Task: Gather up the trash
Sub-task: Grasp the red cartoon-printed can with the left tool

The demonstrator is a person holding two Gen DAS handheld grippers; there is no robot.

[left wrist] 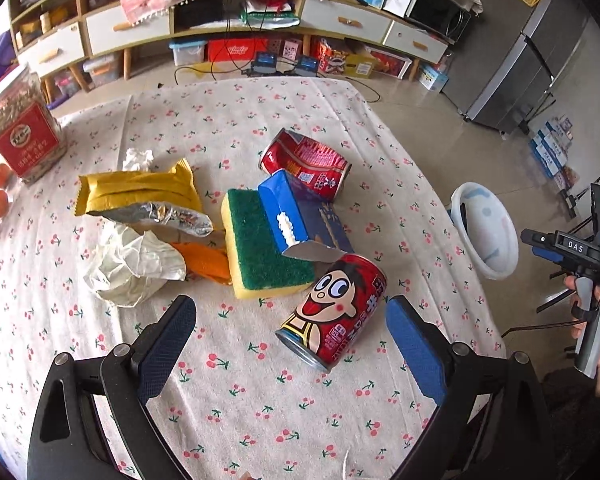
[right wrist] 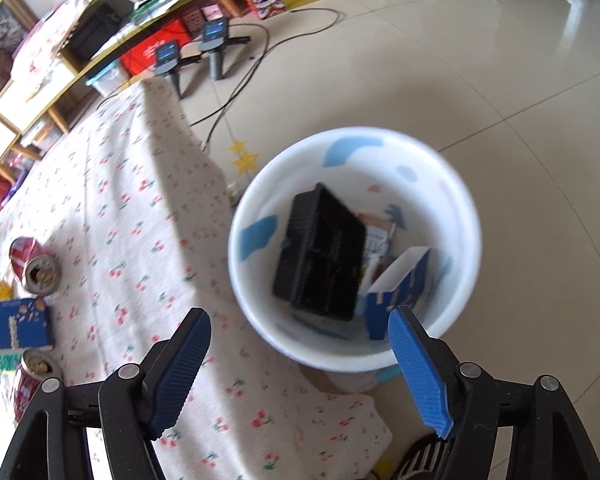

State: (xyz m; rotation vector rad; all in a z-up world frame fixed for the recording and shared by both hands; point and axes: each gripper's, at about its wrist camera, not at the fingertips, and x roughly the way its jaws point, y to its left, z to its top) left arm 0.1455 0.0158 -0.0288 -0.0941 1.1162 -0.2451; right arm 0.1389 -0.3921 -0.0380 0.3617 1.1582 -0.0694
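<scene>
My left gripper is open and empty above the table, just in front of a red cartoon can lying on its side. Behind it lie a blue carton, a second red can, a yellow snack wrapper, crumpled white paper and orange peel. My right gripper is open and empty over the white bin on the floor, which holds a black tray and a blue carton. The bin and the right gripper's handle show in the left view.
A green and yellow sponge lies among the trash. A jar with a red label and oranges stand at the table's left edge. Shelves, cables and boxes line the floor behind. The cherry tablecloth hangs beside the bin.
</scene>
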